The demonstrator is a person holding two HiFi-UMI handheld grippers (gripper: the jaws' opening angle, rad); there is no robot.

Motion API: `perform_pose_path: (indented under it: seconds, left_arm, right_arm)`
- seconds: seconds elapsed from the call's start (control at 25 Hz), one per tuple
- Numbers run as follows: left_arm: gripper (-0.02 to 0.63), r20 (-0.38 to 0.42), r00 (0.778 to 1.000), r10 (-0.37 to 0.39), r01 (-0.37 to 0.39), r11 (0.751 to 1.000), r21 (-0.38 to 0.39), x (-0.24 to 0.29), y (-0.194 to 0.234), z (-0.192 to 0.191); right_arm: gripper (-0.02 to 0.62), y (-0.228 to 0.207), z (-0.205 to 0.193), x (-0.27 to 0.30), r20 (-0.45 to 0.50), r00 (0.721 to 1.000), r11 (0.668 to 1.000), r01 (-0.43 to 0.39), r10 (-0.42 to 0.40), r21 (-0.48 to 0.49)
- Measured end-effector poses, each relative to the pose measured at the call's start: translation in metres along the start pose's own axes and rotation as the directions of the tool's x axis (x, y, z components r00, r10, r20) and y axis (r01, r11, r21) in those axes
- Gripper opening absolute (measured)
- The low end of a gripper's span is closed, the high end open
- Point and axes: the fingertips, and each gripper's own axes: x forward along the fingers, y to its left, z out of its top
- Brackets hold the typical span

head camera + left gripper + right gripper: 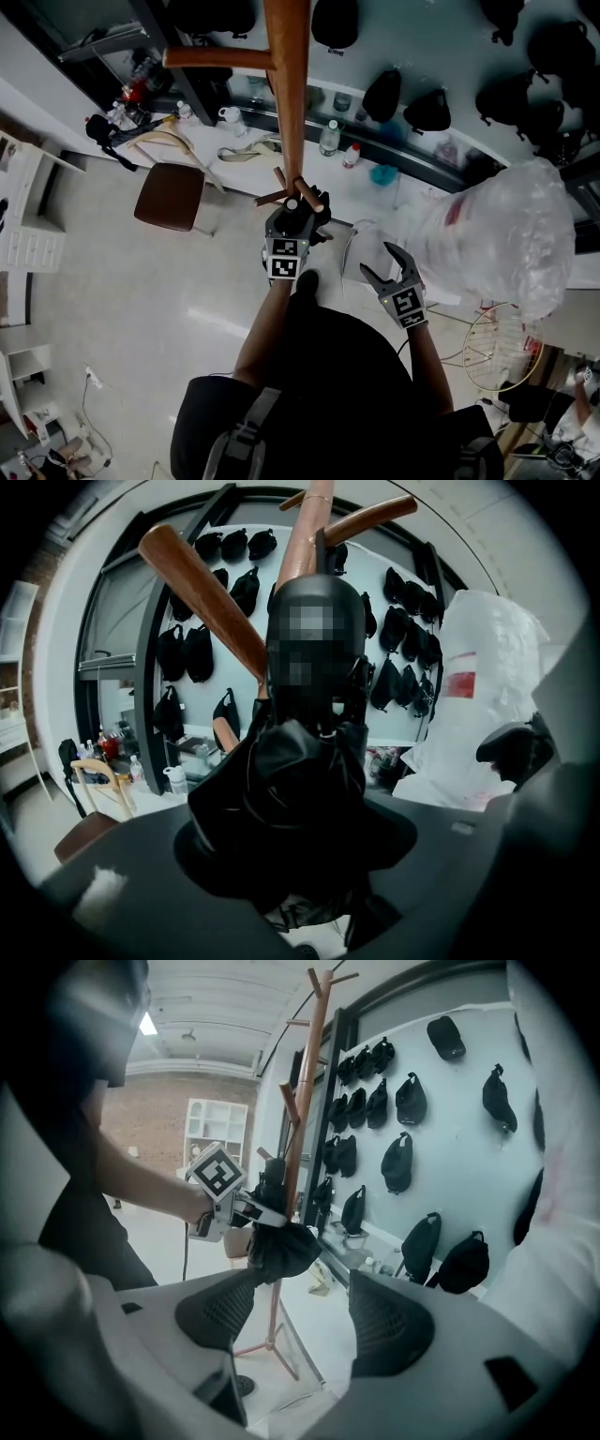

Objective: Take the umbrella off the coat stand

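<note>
Your left gripper, dead centre of the head view, has its jaws clamped round the folded black umbrella, tight against the wooden coat stand pole. Your right gripper, just right of it, gapes wide, holding nothing.

Black umbrella, folded, its fabric bunched loose, hangs upright against the pole of the coat stand. The stand is slim reddish-brown wood, standing upright, with angled pegs above and splayed feet below.
</note>
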Motion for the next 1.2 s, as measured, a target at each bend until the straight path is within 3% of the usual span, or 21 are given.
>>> perform_pose_path:
  seconds: [1.2]
  left_arm:
    - [0.258,0.015,0.999,-0.028,0.027,0.999,0.046,-0.046,-0.017,0.048]
  right_arm:
    - [0.314,0.016,0.014,-0.038,0.086,0.996,1.000,0.010,-0.012,0.023]
